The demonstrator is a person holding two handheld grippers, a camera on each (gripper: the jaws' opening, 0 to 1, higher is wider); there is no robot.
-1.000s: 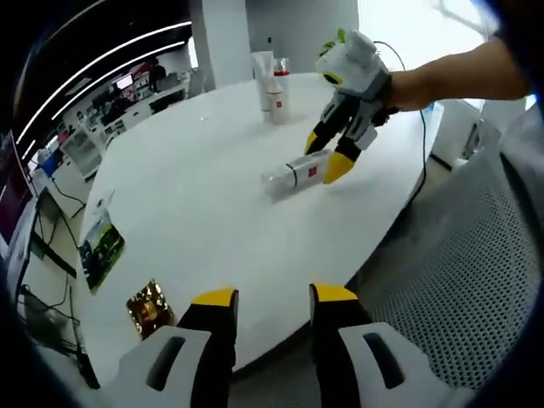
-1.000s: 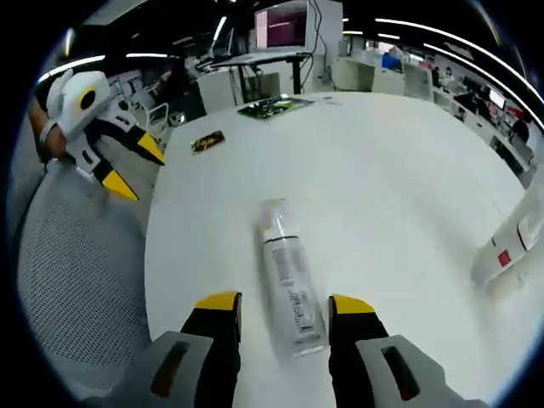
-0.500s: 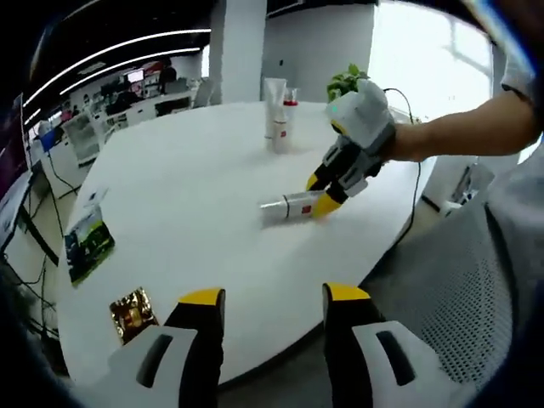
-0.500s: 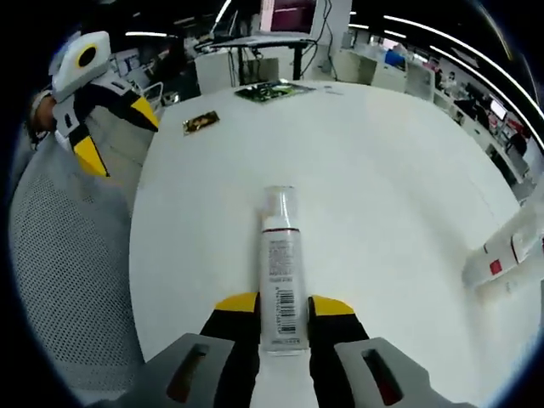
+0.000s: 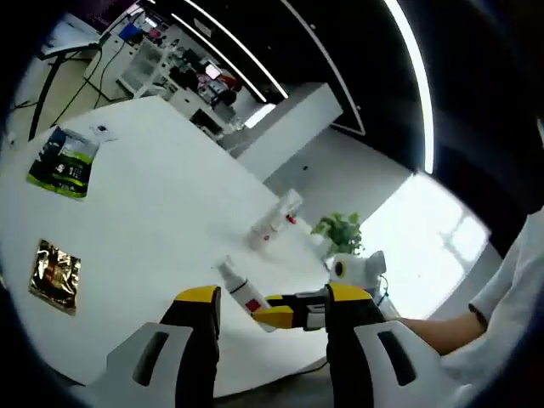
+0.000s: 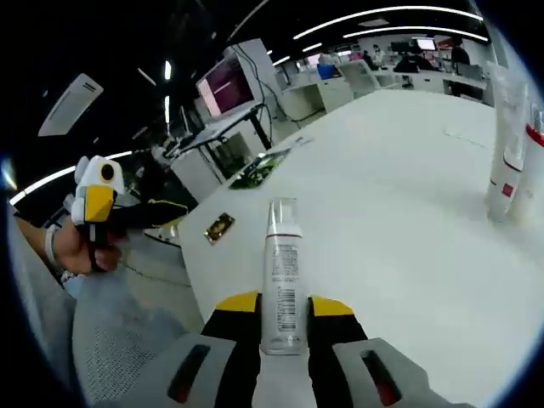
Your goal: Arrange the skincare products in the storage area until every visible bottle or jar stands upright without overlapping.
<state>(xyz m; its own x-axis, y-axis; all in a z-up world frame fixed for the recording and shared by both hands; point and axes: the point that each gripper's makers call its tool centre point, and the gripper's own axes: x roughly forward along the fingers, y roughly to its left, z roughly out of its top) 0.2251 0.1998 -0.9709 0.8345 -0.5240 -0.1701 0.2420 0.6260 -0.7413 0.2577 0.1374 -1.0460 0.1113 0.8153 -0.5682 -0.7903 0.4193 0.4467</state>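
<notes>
1. The right tool (image 6: 272, 308) was squeezed tight on a clear bottle (image 6: 282, 285), low on its body. The bottle was off the tabletop (image 6: 399, 195), likely so it could be stood up.
2. The left tool (image 5: 265, 310) was wide apart and held nothing. It hung near the tabletop's edge, maybe waiting to help.
3. A white tube (image 6: 507, 136) and a bottle with a red band (image 6: 534, 144) stood upright together, well apart from the held bottle.
4. I could not tell what was inside the bottle.
5. A gold packet (image 5: 54, 276) and a green leaflet (image 5: 61, 161) lay flat.
</notes>
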